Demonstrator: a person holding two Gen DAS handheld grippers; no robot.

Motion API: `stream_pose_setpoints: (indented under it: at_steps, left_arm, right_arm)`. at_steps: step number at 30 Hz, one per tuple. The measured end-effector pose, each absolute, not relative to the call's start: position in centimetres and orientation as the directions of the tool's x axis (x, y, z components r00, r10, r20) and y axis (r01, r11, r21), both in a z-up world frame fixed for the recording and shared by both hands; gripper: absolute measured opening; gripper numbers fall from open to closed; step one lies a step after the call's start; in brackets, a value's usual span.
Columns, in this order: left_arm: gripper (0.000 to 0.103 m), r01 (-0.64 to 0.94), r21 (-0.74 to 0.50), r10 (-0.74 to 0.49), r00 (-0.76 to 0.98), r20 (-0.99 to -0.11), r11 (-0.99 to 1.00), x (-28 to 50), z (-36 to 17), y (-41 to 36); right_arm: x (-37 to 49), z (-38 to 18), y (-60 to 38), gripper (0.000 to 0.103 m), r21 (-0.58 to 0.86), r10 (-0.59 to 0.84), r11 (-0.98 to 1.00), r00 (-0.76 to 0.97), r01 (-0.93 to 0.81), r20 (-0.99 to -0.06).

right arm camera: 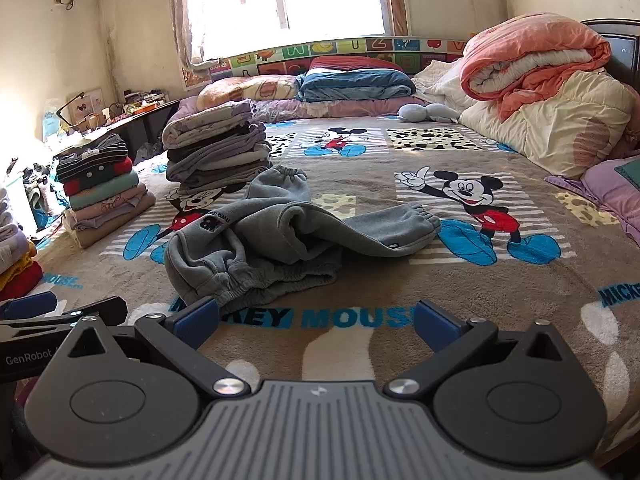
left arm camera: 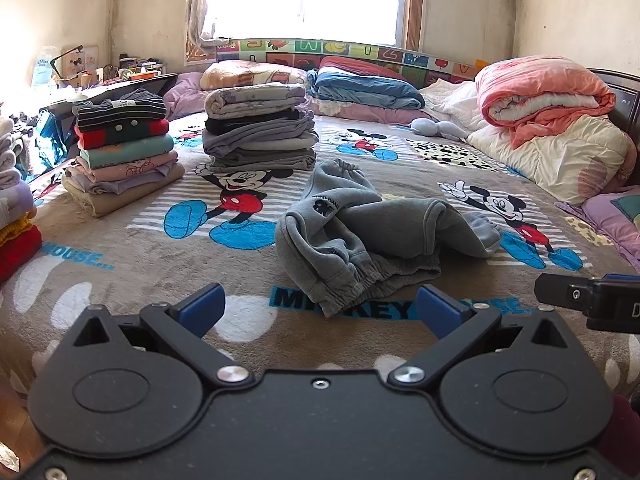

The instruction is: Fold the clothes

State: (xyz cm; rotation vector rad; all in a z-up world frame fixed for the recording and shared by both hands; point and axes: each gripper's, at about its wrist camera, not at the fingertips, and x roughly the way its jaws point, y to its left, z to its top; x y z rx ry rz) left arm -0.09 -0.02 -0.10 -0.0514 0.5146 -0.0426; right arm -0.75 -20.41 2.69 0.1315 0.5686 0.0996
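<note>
Nearest to the cameras, the left hand-held gripper (left arm camera: 318,308) and the right hand-held gripper (right arm camera: 316,320) both hover low over the bed (left arm camera: 120,260), each with its blue fingers spread wide and nothing between them. Just in front of them, the grey sweatpants (left arm camera: 360,232) lie crumpled on the cartoon blanket, not yet folded. The elastic waistband (left arm camera: 352,288) is the closest part; it lies straight ahead of the left hand-held gripper and ahead-left of the right one, so the left one seems nearer to it. The long axis runs roughly across the view, with one leg stretching to the right and the other bunched toward the back. Nothing stands between the grippers and the garment. Farther away, two stacks of folded clothes (left arm camera: 256,128) stand well apart from it, and pillows and a pink quilt (left arm camera: 544,96) lie at the far side.
</note>
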Motion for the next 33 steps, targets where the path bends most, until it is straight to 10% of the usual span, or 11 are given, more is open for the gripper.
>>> stream_pose_setpoints:
  at_steps: [33]
  left_arm:
    - [0.103,0.041,-0.078,-0.073,0.876,-0.477,0.996,-0.51,0.44,0.11]
  right_arm:
    - [-1.61,3.37,-20.09,0.103,0.142,0.135,0.987,0.841,-0.07,-0.524]
